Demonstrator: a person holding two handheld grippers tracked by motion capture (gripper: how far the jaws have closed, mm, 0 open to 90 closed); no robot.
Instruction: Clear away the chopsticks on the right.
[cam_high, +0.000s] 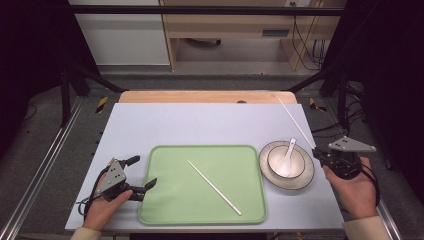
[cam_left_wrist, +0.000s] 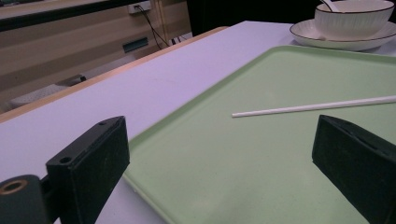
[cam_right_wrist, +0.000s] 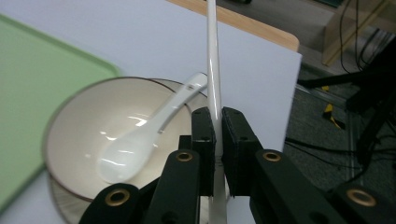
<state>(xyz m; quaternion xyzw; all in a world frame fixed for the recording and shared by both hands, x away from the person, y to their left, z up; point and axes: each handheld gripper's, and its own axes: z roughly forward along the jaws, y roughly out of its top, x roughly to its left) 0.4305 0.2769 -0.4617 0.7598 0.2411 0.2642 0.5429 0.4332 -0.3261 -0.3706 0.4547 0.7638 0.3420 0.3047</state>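
Right tool (cam_right_wrist: 215, 140) pinches a chopstick (cam_right_wrist: 213, 60) beside the bowl (cam_right_wrist: 74, 116).

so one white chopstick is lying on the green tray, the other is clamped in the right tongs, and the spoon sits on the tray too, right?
Not quite: the spoon sits in the bowl, not on the green tray, as the high view shows. The rest holds: one chopstick lies on the tray and the right tongs clamp the other chopstick.

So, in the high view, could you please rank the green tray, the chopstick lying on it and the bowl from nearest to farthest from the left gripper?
1. Green tray, right beside the left gripper.
2. Chopstick, mid-tray.
3. Bowl, beyond the tray's right edge.
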